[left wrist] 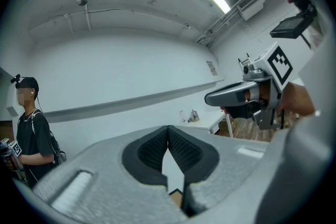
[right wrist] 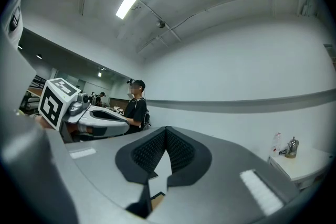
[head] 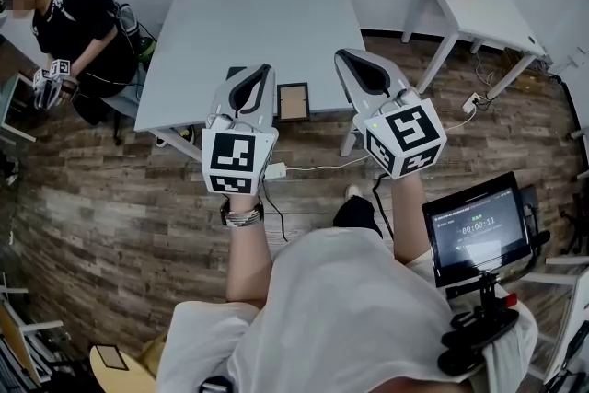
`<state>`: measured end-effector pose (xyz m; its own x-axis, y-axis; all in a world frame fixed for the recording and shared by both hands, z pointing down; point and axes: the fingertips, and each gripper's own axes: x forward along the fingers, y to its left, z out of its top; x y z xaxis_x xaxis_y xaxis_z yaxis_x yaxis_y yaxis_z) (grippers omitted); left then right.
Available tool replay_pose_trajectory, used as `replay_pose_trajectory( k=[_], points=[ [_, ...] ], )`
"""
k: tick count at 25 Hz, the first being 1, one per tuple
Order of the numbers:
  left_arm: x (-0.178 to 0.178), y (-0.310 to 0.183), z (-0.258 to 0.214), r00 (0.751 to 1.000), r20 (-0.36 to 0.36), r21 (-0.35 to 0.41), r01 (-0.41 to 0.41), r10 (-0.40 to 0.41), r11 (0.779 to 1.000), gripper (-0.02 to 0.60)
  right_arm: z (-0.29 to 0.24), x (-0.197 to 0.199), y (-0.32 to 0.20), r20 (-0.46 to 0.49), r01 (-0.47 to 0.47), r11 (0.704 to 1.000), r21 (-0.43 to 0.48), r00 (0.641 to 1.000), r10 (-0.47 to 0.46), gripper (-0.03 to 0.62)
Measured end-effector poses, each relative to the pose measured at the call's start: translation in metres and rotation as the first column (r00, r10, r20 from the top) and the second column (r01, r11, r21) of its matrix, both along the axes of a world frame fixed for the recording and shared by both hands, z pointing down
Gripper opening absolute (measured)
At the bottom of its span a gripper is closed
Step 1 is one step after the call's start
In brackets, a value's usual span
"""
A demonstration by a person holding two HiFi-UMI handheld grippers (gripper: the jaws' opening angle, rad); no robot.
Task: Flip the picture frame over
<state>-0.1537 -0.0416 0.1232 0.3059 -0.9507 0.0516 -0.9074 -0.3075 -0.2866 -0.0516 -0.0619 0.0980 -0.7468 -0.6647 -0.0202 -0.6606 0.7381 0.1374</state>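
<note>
– White shirt [head: 340, 308], the wearer's, lowest in the head view. Two bare forearms rise from it, with a metal band [head: 242, 216] on the left wrist. Entered?

– Entered. Next, what the hands carry.

– First entry, left tongs [head: 262, 76]: grey shell, marker cube at the wrist end, held level above the near edge of the bench [head: 248, 14]. Black ribbed pads [left wrist: 152, 152] meet at their tips; clenched, nothing between them. Second entry, right tongs [head: 350, 62]: same make, beside the left tongs and apart from them, across the near right corner in the head view. Pads [right wrist: 181, 152] likewise touch at the tip; clenched and empty.

– And the picture frame [head: 294, 101]?

– One, small, upright oblong, with a thin dark border round a plain tan-brown panel. It lies flat on the grey bench close to the near edge, right of its middle, and shows between the two tongs. Neither touches it. Each gripper view catches only one corner of it, dark edge and tan face, through the gap beneath the closed pads.

– Anything beside it?

– One dark flat thing [head: 234, 72] further left along the same edge, mostly hidden behind the left tongs; kind not determinable.

– Surroundings?

– Second person [head: 78, 28], black shirt, by the left edge, holding marker-cubed tongs. White side table [head: 479, 14], well apart beyond the far right corner, with small objects at its far end. Screen [head: 474, 230] on a stand at the wearer's right. White cable [head: 276, 170] on the plank floor [head: 110, 198] below the near edge.
</note>
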Motion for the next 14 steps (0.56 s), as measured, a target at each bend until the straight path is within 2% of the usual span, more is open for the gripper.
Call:
replay_pose_trajectory(
  k=[14],
  points=[
    [0.004, -0.008, 0.01, 1.0, 0.004, -0.031, -0.015, 0.015, 0.999, 0.005, 0.011, 0.002, -0.005, -0.01, -0.006, 0.999, -0.038, 1.0, 0.005, 0.002]
  ],
)
